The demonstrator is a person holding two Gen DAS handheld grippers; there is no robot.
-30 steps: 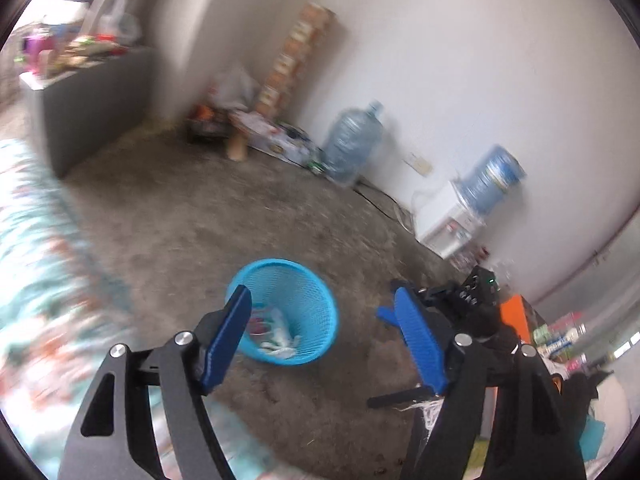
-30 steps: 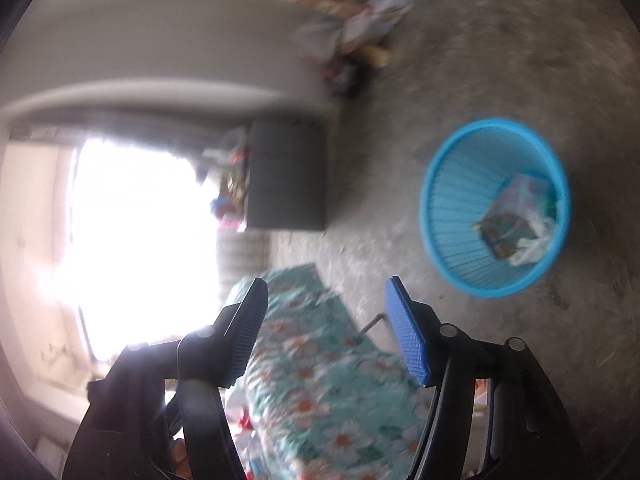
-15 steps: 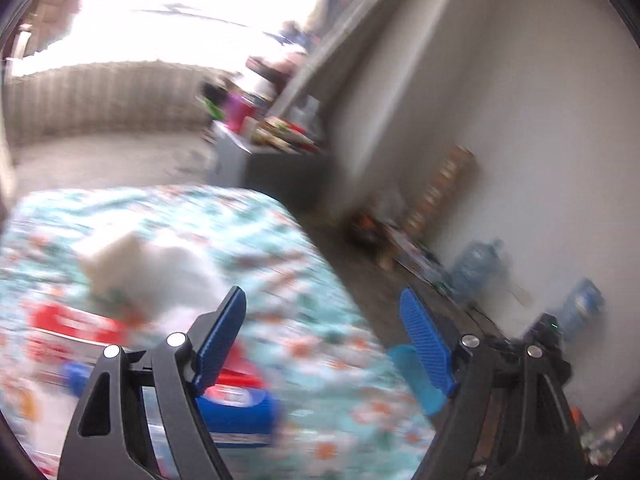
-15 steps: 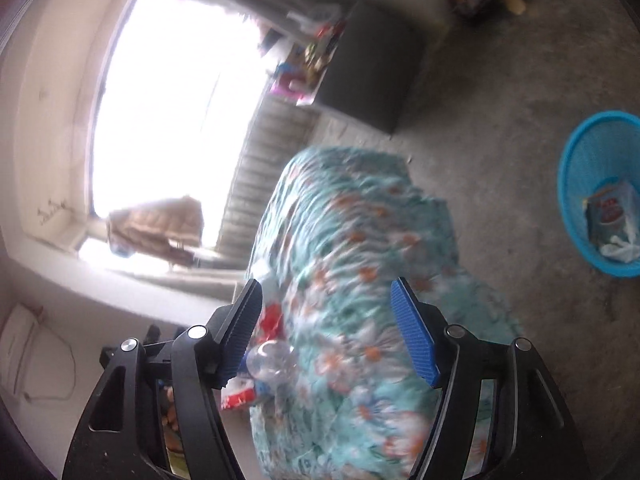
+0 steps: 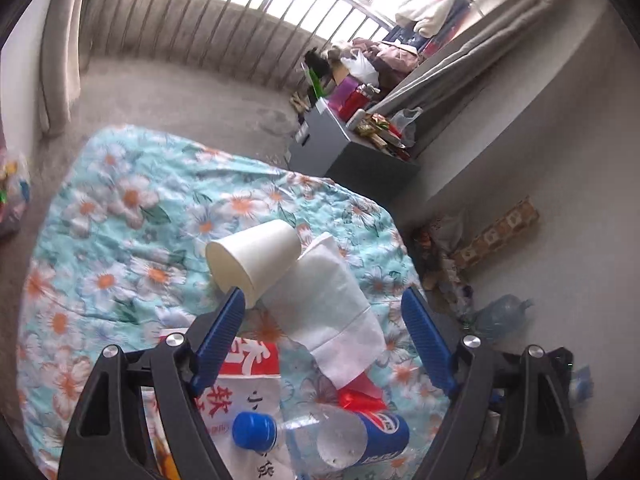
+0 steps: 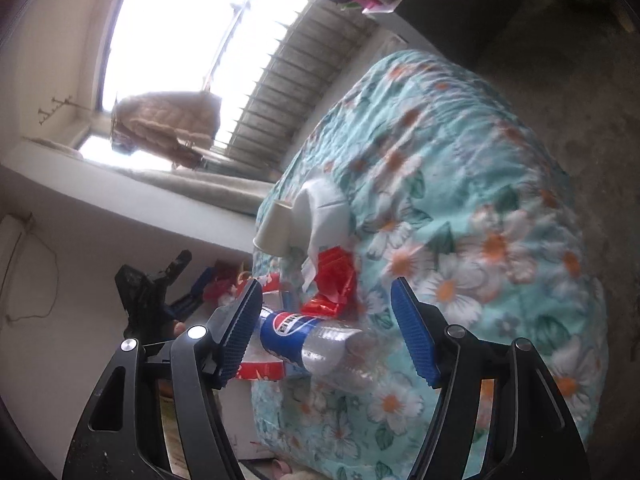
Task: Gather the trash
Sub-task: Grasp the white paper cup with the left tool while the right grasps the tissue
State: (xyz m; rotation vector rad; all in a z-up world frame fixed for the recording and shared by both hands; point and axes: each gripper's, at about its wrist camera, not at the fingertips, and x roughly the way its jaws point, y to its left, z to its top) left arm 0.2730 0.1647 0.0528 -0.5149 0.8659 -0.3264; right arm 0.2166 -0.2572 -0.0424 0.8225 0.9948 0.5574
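Left wrist view first: we look down on a table under a turquoise cloth printed with white and orange flowers point(image 5: 132, 216), and our left gripper point(image 5: 324, 344) frames the lower middle with its blue pads spread wide, holding nothing. Between and beyond the pads lies the trash: a white paper cup on its side point(image 5: 256, 256) at centre, touching a white folded tissue point(image 5: 332, 312) that runs down and right from it. Below the tissue sits a crumpled red wrapper point(image 5: 360, 394), and at the bottom centre a clear plastic bottle with a blue label and blue cap point(image 5: 320, 436) lies on a red and white printed bag point(image 5: 244, 376).

Only this view shows the grey cabinet piled with clutter point(image 5: 352, 152) at upper right, the railing before the bright window point(image 5: 208, 28) along the top, and the large clear water jug point(image 5: 500, 316) on the floor at right.

From the right wrist view we see the same heap side on. Our right gripper point(image 6: 326, 332) has its pads well apart and empty, with the bottle point(image 6: 312, 340) lying between them, untouched by either pad. The cup point(image 6: 276, 228), tissue point(image 6: 320, 208) and wrapper point(image 6: 336, 284) sit above it. Only here do we see the left gripper from outside, at left centre, and a beige quilted cloth point(image 6: 168, 120) hung at the window, upper left. Grey concrete floor point(image 6: 580, 92) fills the right edge.
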